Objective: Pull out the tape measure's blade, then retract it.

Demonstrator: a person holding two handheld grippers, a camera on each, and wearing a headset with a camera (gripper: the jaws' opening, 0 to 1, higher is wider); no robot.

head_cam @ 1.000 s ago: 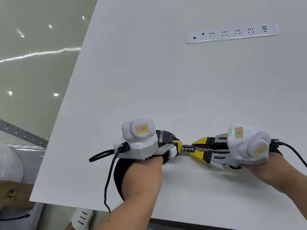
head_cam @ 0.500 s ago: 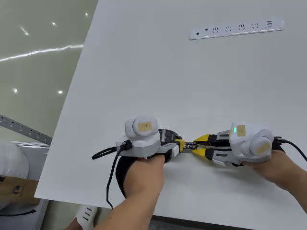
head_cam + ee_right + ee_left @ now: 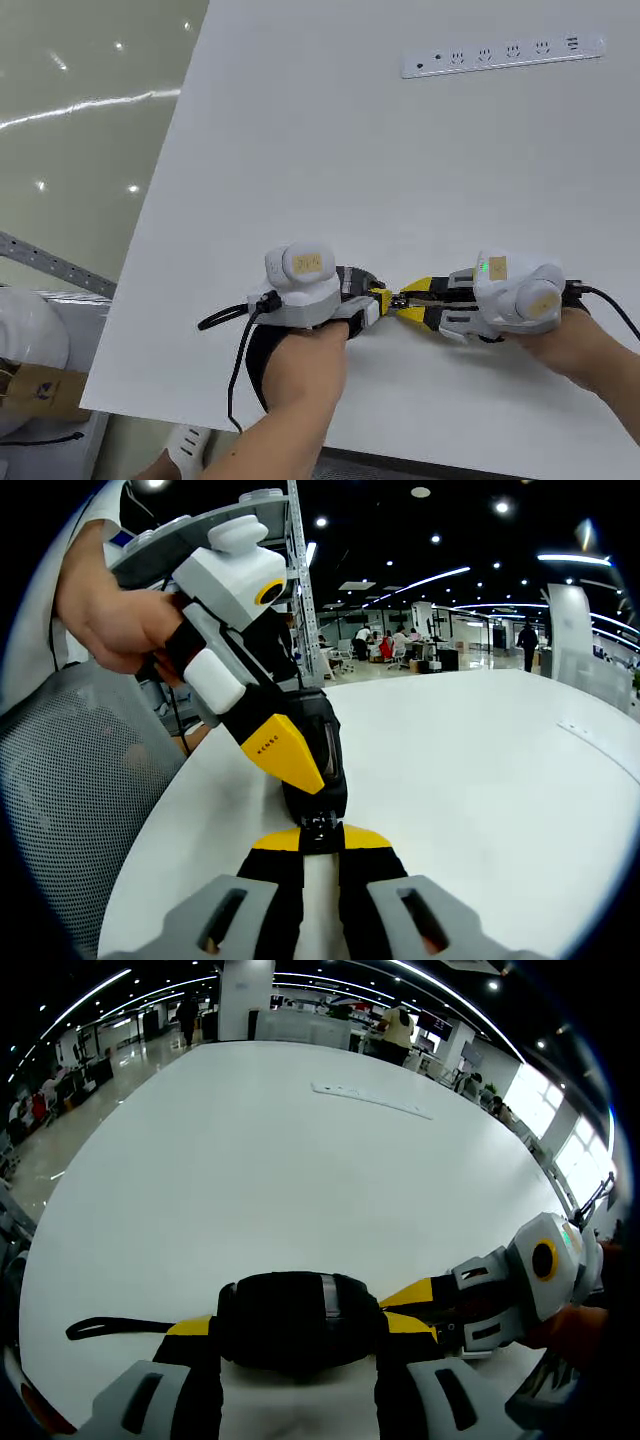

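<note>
at the near edge of the desk (image 3: 400, 150), the tape measure (image 3: 356, 282) sits clenched crosswise in the jaws of the left gripper (image 3: 372, 302), black case just clear of the desk top. right gripper (image 3: 415, 300) faces the tape measure's mouth, tips almost touching the case. its jaws are pinched on the end hook of the blade (image 3: 320, 825); the right gripper view has the hook sitting right at the case opening, with hardly any blade showing.

change: a second ago a short run of blade bridged the gap between the tape measure and the right gripper. half a second ago that run was shorter. now the gap beside the tape measure is nearly gone and the two sets of yellow tips sit close together. the left gripper's hold on the case looks the same across all three.

reading: blade is going back in, guided by the right gripper rather than let snap. retract step looks almost complete; what is left, by my judgement, is the last bit of travel and letting go of the hook.

also noted: the power strip (image 3: 503, 55), far beyond the tape measure, has slid up and right in the head view. that is the headset moving, not the strip. strap (image 3: 110, 1328) trails off the tape measure's left side, lying loose on the desk.
</note>
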